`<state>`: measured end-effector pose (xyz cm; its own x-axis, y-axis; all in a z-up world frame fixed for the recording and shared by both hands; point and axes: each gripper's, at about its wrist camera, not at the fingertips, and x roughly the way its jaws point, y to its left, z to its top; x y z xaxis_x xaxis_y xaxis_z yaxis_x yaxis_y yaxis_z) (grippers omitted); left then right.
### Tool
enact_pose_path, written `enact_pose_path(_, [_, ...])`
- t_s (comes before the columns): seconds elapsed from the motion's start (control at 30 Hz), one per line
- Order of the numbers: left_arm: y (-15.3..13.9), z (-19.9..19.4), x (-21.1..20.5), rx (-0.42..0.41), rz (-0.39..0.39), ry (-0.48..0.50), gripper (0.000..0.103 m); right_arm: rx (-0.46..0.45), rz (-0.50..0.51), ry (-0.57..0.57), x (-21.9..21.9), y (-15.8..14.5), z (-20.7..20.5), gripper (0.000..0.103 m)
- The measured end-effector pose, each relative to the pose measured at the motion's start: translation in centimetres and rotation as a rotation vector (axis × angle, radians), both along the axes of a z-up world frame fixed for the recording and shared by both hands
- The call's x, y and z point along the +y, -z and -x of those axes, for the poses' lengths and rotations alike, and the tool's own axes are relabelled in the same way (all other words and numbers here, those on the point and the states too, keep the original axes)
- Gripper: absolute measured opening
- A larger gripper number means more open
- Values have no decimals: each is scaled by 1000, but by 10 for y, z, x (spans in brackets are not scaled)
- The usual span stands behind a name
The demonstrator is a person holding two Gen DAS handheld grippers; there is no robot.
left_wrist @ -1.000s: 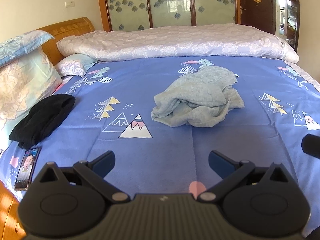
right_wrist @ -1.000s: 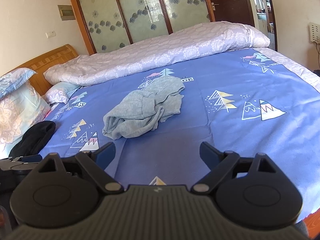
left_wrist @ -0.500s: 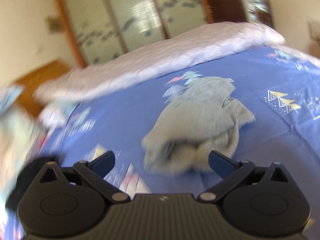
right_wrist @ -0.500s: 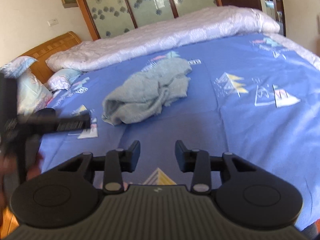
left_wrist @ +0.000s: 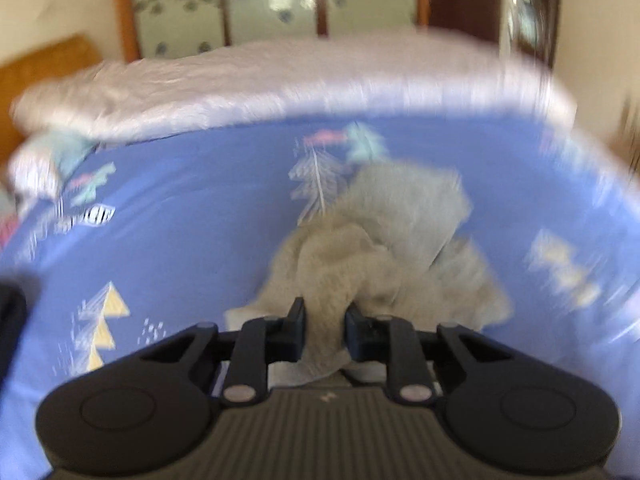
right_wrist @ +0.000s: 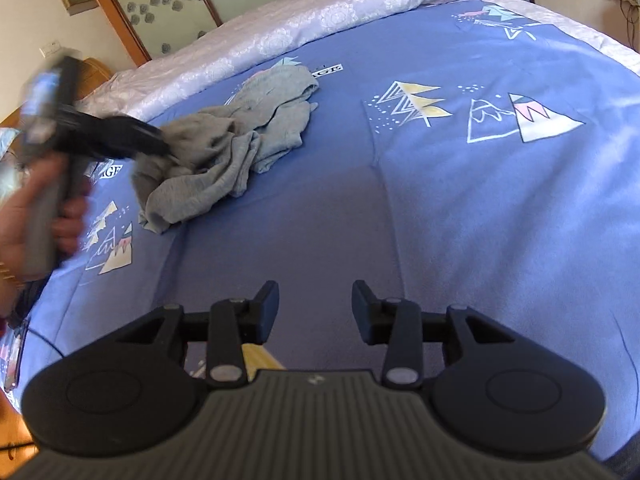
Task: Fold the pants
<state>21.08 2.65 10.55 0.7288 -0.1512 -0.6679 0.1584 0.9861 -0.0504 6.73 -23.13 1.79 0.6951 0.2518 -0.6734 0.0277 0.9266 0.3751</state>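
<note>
The left hand-held gripper (left_wrist: 323, 330) is closing on the crumpled grey pants (left_wrist: 384, 248) on the bed (right_wrist: 460, 208), while the right hand-held gripper (right_wrist: 315, 312) hangs half apart and empty.

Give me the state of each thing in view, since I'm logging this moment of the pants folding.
Grey pants: crumpled in a heap on the bed, not folded.
Left gripper: jaws closing, a bunch of the pants' cloth between them.
Right gripper: partly open, nothing between the jaws, over bare sheet.
Blue sheet: spread over the bed.
White quilt: bunched along the far edge.
</note>
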Motion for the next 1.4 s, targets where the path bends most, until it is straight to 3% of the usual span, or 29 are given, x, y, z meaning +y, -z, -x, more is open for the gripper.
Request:
enact_pose_path(0.1, [-31, 48, 56, -46, 175, -52, 17, -14, -13, -24, 6, -2, -14, 44])
enact_pose_path(0.2, [-54, 95, 105, -96, 294, -110, 17, -64, -64, -68, 18, -8, -29, 45])
enact_pose_path(0.33, [-67, 137, 154, -96, 338, -203, 17, -115, -103, -127, 44, -3, -63, 84])
enact_pose_path(0.4, [-62, 150, 173, -80, 353, -250, 17, -92, -116, -150, 60, 11, -89, 84])
enact_pose_path(0.5, [-47, 162, 194, -24, 388, -315, 17, -15, -57, -149, 90, 37, -134, 84])
enact_pose_path(0.53, [-42, 165, 199, -2, 416, -327, 17, 2, -48, -159, 98, 42, -143, 83])
enact_pose_path(0.57, [-37, 168, 204, 14, 436, -336, 17, -27, -17, -157, 104, 40, -146, 73])
enact_pose_path(0.6, [-34, 172, 208, 21, 444, -346, 16, -31, -2, -186, 109, 36, -149, 14])
enact_pose_path(0.63, [-32, 178, 210, 21, 447, -351, 16, 6, -14, -219, 111, 31, -152, 7])
enact_pose_path(0.67, [-31, 182, 211, 20, 450, -352, 16, -4, -4, -188, 107, 22, -147, 7])
enact_pose_path(0.77, [-25, 198, 217, 22, 465, -354, 16, -163, 34, -132, 77, -16, -109, 7])
enact_pose_path(0.87, [-10, 212, 214, 76, 490, -336, 13, -215, 43, -64, 24, -36, -56, 7])
enact_pose_path(0.97, [6, 228, 208, 123, 416, -344, 14, -188, 68, 30, -24, -32, -6, 7])
enact_pose_path(1.07, [8, 240, 217, 106, 341, -417, 30, -121, 61, 60, -55, -15, 29, 12])
enact_pose_path(1.1, [5, 240, 220, 89, 312, -443, 32, -99, 35, 43, -53, -10, 30, 18])
enact_pose_path(1.17, [-3, 230, 217, 59, 239, -454, 33, -99, 42, 59, -60, -6, 41, 40])
enact_pose_path(1.2, [-8, 222, 209, 46, 205, -440, 34, -129, 68, 100, -64, -9, 43, 52])
enact_pose_path(1.23, [-12, 212, 196, 29, 167, -407, 36, -161, 80, 148, -67, -16, 42, 52])
enact_pose_path(1.3, [-17, 182, 158, -16, 71, -295, 51, -196, 34, 204, -77, -24, 25, 52])
enact_pose_path(1.4, [-4, 136, 89, -61, -60, -104, 73, -220, -31, 176, -75, -25, -17, 52])
